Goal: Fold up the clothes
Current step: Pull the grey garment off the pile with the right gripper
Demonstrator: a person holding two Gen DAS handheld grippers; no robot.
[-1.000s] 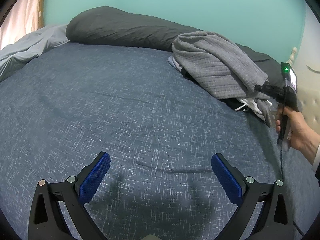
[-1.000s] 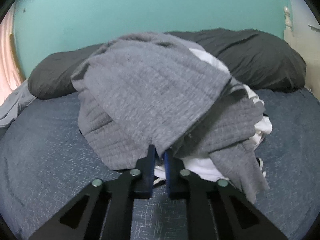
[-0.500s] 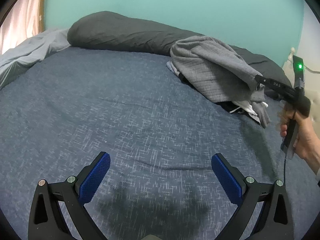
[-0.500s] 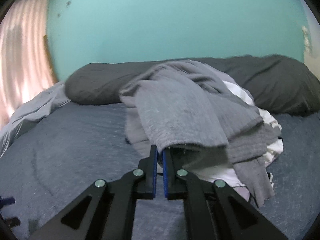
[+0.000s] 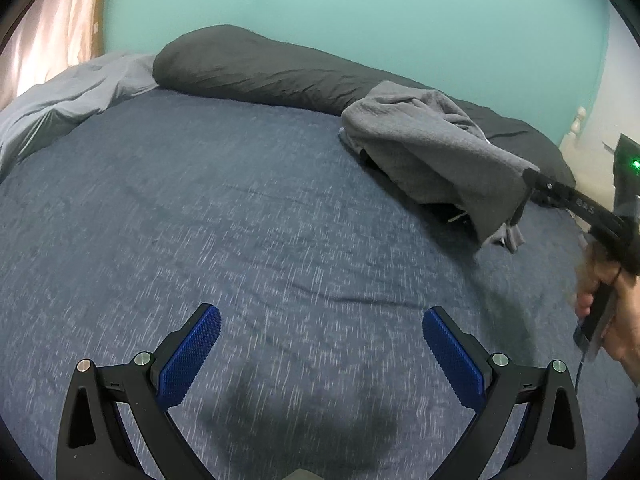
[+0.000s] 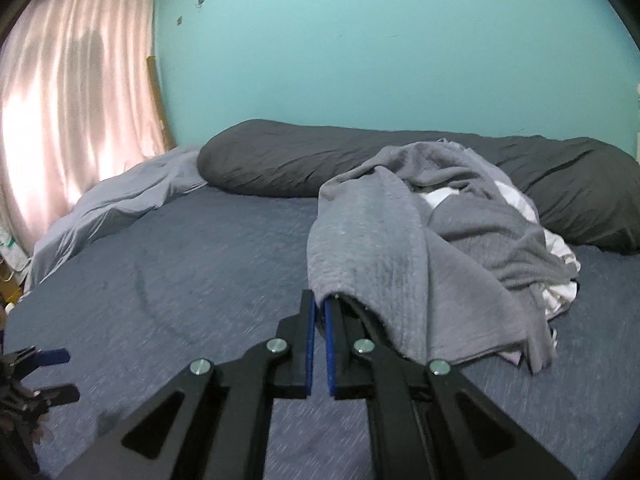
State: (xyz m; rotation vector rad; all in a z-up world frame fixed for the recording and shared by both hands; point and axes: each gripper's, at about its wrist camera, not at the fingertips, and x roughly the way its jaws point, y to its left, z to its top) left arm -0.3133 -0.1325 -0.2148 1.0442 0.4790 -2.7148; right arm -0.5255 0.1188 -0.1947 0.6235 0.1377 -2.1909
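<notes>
- The right gripper [image 6: 319, 312] has its jaws clamped on an edge of the grey garment [image 6: 384, 248]; the cloth rises from the pile and drapes over the right finger.
- In the left wrist view the same gripper [image 5: 530, 174] shows at the right edge, its dark tip buried in the hem of the grey garment [image 5: 436, 152], which is stretched toward it in a taut ridge.
- The person's right hand [image 5: 616, 312] grips the handle low at the right edge; a green light [image 5: 635, 165] glows on the unit above it.
- The left gripper [image 5: 320, 332] hovers over bare bed with its jaws wide apart, blue pads [image 5: 190, 356] facing each other, nothing between them.
- The grey garment lies on the far right part of the bed [image 5: 200, 208], against the dark pillow [image 5: 260, 68] that runs along the far edge.
- Under the garment sits a pile of white clothes [image 6: 560, 248], showing at its right side.
- A pale grey blanket [image 6: 116, 204] is bunched at the far left of the bed, beside the pink curtain [image 6: 72, 112].
- The wall [image 6: 360, 48] behind is turquoise.
- The left gripper [image 6: 24, 376] appears blurred at the near left edge of the right wrist view.
</notes>
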